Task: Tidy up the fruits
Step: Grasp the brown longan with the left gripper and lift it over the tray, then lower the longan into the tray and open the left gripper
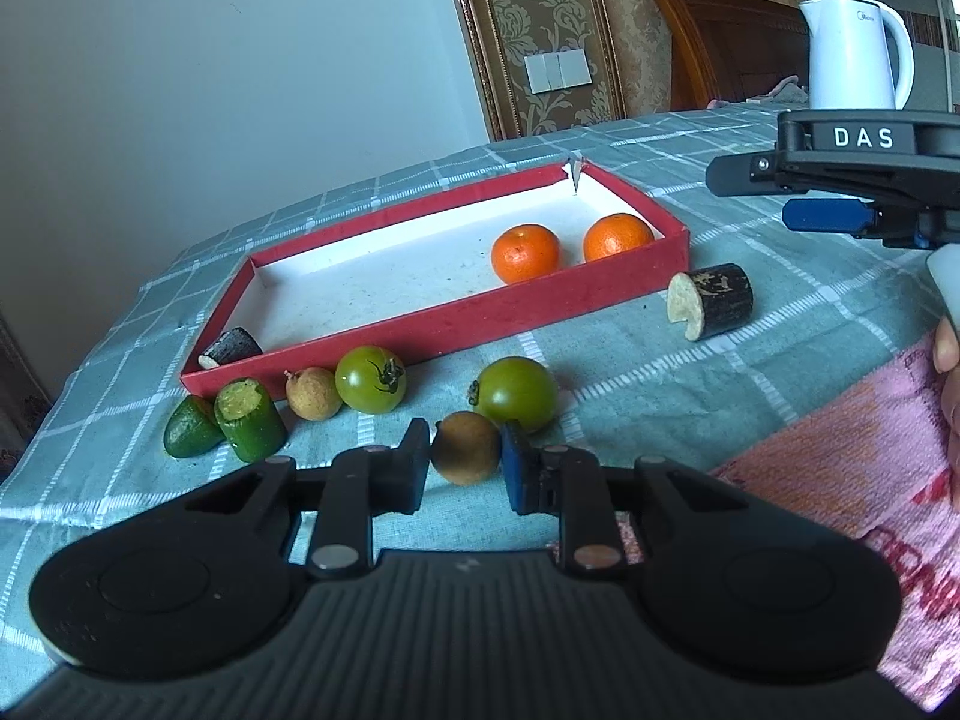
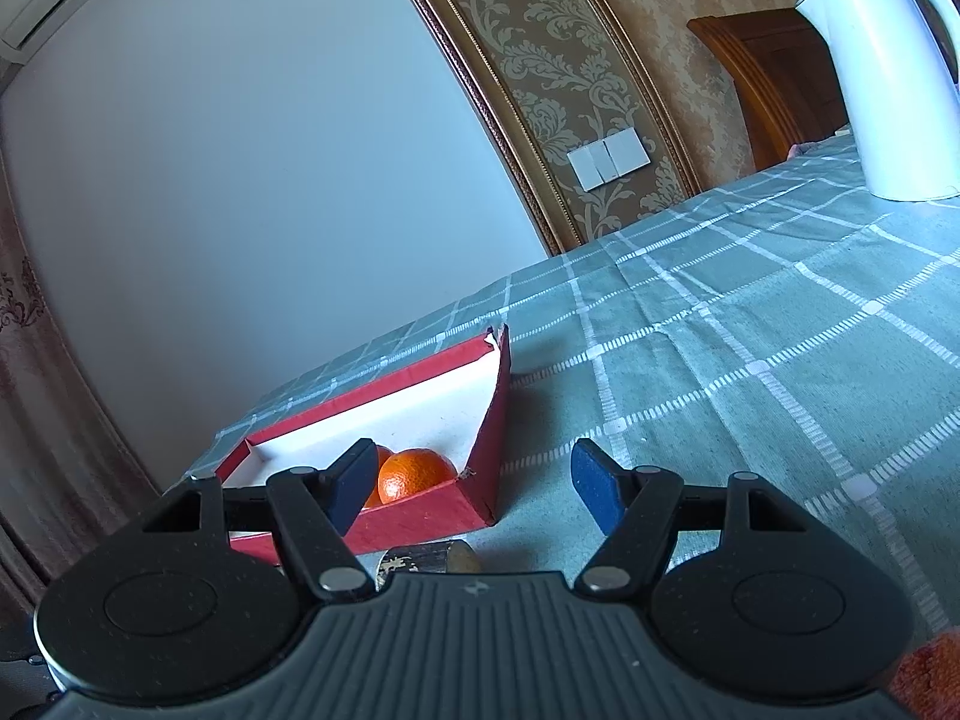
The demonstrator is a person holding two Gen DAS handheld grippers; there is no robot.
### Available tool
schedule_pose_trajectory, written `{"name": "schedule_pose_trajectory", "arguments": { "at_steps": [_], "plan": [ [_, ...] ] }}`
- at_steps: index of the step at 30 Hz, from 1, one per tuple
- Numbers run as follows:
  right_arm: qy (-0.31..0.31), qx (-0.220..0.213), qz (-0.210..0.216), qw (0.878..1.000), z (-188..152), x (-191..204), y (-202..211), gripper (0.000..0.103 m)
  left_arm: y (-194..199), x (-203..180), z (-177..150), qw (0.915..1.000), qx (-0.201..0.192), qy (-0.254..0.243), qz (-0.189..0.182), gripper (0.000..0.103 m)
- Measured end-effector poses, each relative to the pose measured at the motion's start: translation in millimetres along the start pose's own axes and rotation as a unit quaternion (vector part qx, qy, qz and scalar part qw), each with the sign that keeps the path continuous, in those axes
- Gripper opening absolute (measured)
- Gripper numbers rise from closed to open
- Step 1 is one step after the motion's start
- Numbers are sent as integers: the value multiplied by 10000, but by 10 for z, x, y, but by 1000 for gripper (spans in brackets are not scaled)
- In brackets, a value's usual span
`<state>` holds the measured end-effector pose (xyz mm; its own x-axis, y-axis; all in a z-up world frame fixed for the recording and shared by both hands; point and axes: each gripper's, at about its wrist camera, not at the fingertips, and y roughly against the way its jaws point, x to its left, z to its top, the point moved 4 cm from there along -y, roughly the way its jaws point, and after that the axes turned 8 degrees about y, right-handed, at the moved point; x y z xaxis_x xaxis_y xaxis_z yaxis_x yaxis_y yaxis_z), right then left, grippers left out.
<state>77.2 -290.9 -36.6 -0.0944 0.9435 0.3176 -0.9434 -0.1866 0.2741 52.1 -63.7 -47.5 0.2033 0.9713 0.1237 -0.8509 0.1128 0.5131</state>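
Observation:
My left gripper (image 1: 465, 468) is shut on a small brown round fruit (image 1: 465, 447) low over the checked cloth, one pad pressed on each side of it. Behind it lie two green tomatoes (image 1: 371, 379) (image 1: 519, 393), another brown fruit (image 1: 313, 393) and two green cucumber pieces (image 1: 249, 420). The red tray (image 1: 450, 318) holds two oranges (image 1: 525, 252) (image 1: 618, 237) and a dark cane piece (image 1: 231, 348). A second cane piece (image 1: 711, 300) lies right of the tray. My right gripper (image 2: 474, 480) hovers open and holds nothing, by the tray's right end (image 2: 486, 420).
A white kettle (image 1: 852, 54) stands at the table's far right. A pink towel (image 1: 840, 480) covers the near right corner. The right gripper (image 1: 750, 195) hangs above the cloth right of the tray, with part of a hand behind it. The wall is beyond the table's far edge.

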Motion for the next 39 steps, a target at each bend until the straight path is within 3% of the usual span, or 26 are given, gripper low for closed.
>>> {"name": "schedule_pose_trajectory", "arguments": {
  "at_steps": [10, 20, 25, 31, 39],
  "plan": [
    [11, -29, -46, 10000, -5, 3, 14, 71, 155, 307, 104, 9981, -415, 291, 352, 23],
    [2, -34, -24, 10000, -1, 15, 20, 71, 215, 1030, 223, 9842, -822, 1290, 893, 23],
    [16, 2, 22, 10000, 5, 20, 15, 71, 135, 1102, 390, 9826, -960, 1290, 931, 23],
    [-3, 6, 46, 10000, 4, 14, 5, 71, -236, 925, 653, 9868, -878, 1043, 875, 23],
    [-17, 37, 84, 10000, -5, 14, -13, 71, -684, 773, 660, 9908, -385, 962, 873, 23]
  ]
}}
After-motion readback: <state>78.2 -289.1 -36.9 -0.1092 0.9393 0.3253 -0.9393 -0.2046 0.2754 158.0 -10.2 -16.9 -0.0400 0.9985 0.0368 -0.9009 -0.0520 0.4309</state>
